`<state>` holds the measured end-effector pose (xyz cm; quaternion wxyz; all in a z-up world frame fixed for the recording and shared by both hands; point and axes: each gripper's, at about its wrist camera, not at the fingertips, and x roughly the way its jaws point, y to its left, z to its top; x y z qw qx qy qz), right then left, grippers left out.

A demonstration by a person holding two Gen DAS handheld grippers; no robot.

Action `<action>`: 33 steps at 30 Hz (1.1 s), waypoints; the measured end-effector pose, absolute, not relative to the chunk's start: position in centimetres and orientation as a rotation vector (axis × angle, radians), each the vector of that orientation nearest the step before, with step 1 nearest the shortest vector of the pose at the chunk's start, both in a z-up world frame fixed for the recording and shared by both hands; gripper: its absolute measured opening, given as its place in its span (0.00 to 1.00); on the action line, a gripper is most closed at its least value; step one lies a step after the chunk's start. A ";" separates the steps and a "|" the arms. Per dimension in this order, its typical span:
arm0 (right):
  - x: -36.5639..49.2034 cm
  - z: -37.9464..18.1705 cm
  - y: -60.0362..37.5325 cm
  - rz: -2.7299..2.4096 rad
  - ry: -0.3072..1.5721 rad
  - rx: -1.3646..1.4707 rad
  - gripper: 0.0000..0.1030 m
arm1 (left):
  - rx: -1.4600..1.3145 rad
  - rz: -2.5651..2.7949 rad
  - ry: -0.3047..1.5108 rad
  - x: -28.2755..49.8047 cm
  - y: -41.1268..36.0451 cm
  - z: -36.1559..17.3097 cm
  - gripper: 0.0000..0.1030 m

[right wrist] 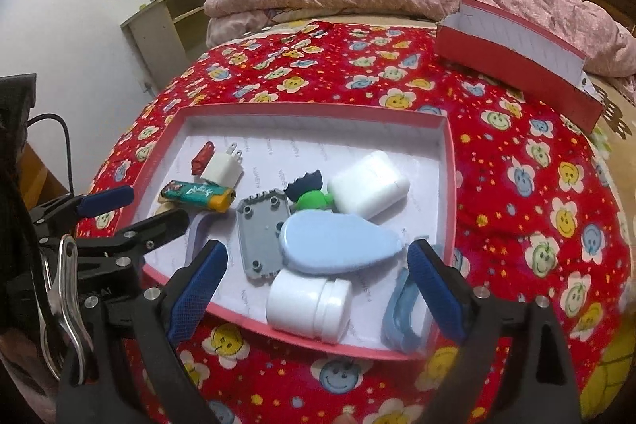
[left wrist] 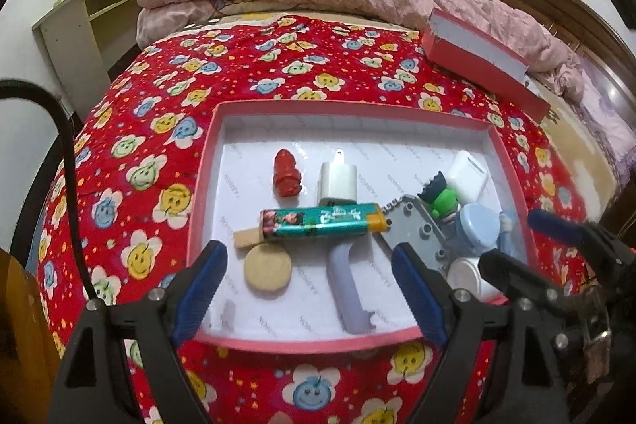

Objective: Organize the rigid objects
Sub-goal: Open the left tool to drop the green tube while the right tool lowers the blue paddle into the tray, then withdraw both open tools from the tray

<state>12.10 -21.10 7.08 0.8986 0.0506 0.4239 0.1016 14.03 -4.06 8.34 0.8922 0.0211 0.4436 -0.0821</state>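
My left gripper (left wrist: 310, 289) and right gripper (right wrist: 318, 289) hover with jaws wide and empty over the near edge of the shallow pink-rimmed cardboard tray (left wrist: 206, 161) on the bed, which holds the teal cylindrical lighter (left wrist: 318, 223) and white plastic bottle (right wrist: 308, 308).

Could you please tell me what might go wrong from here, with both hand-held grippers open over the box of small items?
The right side of the pink box is crowded: the white bottle, blue teardrop case and grey plate touch or overlap, so closing the right hand-held gripper there may nudge neighbours. The box sits on a soft quilt, so pressing down may tilt it.
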 end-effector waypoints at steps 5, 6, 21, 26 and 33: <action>10.9 6.9 -21.4 0.204 0.881 0.126 0.91 | 0.052 -0.176 0.919 12.6 -4.0 8.6 0.85; 10.7 6.9 -21.5 0.201 0.883 0.128 0.91 | 0.052 -0.178 0.919 12.4 -4.0 8.6 0.85; 6.6 7.0 -20.9 0.154 0.876 0.112 0.91 | 0.032 -0.173 0.936 8.1 -2.9 8.1 0.85; 5.5 6.6 -20.4 0.148 0.884 0.095 0.91 | 0.035 -0.159 0.942 7.0 -2.7 7.4 0.85; 4.4 5.6 -19.8 0.129 0.899 0.064 0.91 | 0.017 -0.141 0.961 6.3 -2.2 6.2 0.85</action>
